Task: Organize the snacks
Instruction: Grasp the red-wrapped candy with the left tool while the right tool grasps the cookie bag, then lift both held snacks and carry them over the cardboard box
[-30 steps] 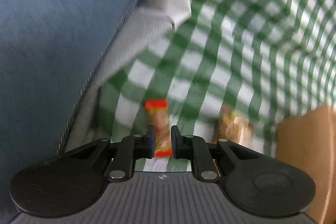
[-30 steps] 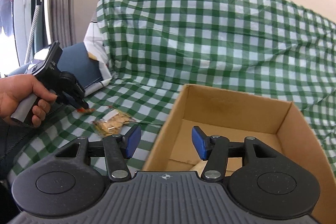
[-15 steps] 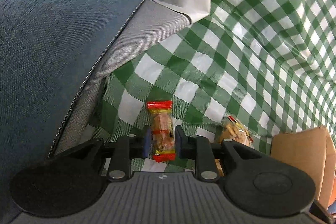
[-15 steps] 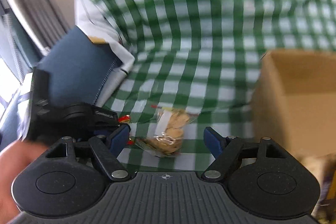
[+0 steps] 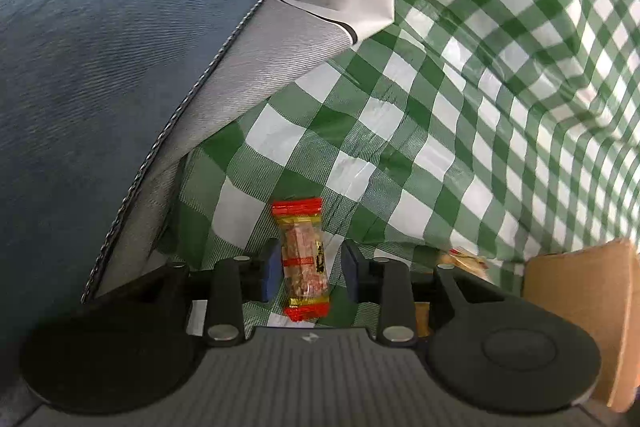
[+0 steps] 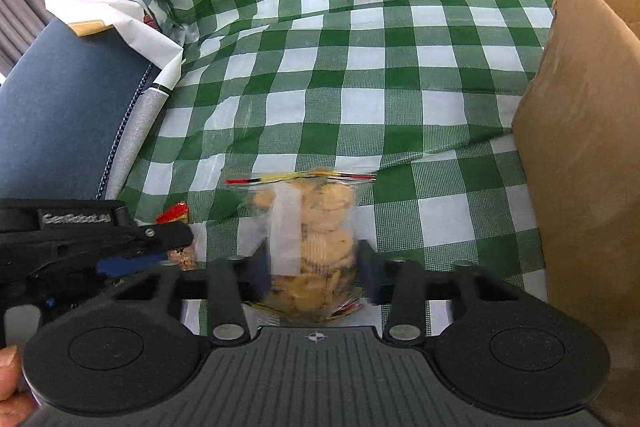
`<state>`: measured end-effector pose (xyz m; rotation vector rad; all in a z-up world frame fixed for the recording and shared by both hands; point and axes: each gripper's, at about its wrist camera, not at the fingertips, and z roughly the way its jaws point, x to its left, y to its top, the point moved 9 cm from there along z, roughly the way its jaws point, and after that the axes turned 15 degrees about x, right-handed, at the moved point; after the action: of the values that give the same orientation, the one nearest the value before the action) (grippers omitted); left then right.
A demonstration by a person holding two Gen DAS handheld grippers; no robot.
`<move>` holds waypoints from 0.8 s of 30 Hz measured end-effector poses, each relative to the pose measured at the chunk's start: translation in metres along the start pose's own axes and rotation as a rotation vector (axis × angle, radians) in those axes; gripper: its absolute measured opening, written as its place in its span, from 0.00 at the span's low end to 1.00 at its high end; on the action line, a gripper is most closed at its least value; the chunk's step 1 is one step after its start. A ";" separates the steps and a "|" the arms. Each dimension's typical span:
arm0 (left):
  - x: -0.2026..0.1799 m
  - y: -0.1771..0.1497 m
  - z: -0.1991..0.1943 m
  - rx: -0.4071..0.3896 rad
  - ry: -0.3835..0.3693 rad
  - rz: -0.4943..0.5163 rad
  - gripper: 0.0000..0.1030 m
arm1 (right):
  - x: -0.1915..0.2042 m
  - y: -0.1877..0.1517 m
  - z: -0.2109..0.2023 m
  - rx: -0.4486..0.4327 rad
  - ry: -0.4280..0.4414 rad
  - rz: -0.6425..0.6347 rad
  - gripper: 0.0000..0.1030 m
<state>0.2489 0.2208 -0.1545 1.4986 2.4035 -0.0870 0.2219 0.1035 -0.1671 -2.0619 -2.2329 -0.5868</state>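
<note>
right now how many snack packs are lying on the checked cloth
2. A red-ended snack bar lies between the fingers of the left hand-held gripper. A clear bag of cookies lies between those of the right hand-held gripper. The cardboard box may hide more.

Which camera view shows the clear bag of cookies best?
The right wrist view. The bag of cookies lies there whole on the checked cloth, between the fingers of the right gripper. The left wrist view shows only a corner of it, behind that gripper's own finger.
</note>
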 end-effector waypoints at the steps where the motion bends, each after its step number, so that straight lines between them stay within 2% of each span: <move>1: -0.001 0.001 0.002 -0.007 0.010 0.014 0.36 | -0.001 -0.002 -0.003 -0.004 -0.007 -0.012 0.39; 4: -0.007 0.000 0.004 -0.031 0.053 0.068 0.35 | -0.004 -0.003 -0.017 -0.024 -0.012 -0.023 0.38; 8: -0.008 -0.001 0.005 -0.052 0.111 0.120 0.20 | -0.004 -0.005 -0.049 -0.063 -0.010 -0.055 0.38; 12: -0.003 -0.003 -0.004 -0.067 0.056 0.086 0.18 | -0.003 -0.013 -0.090 -0.119 -0.007 -0.102 0.38; 18: -0.010 -0.012 -0.041 -0.183 0.039 0.136 0.18 | -0.014 -0.035 -0.158 -0.228 0.025 -0.158 0.38; 24: -0.022 -0.048 -0.063 -0.227 0.041 0.162 0.18 | -0.047 -0.062 -0.222 -0.355 0.048 -0.183 0.38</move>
<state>0.2017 0.1933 -0.0932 1.5922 2.2245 0.2465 0.1185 -0.0116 0.0104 -1.9629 -2.4531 -1.1073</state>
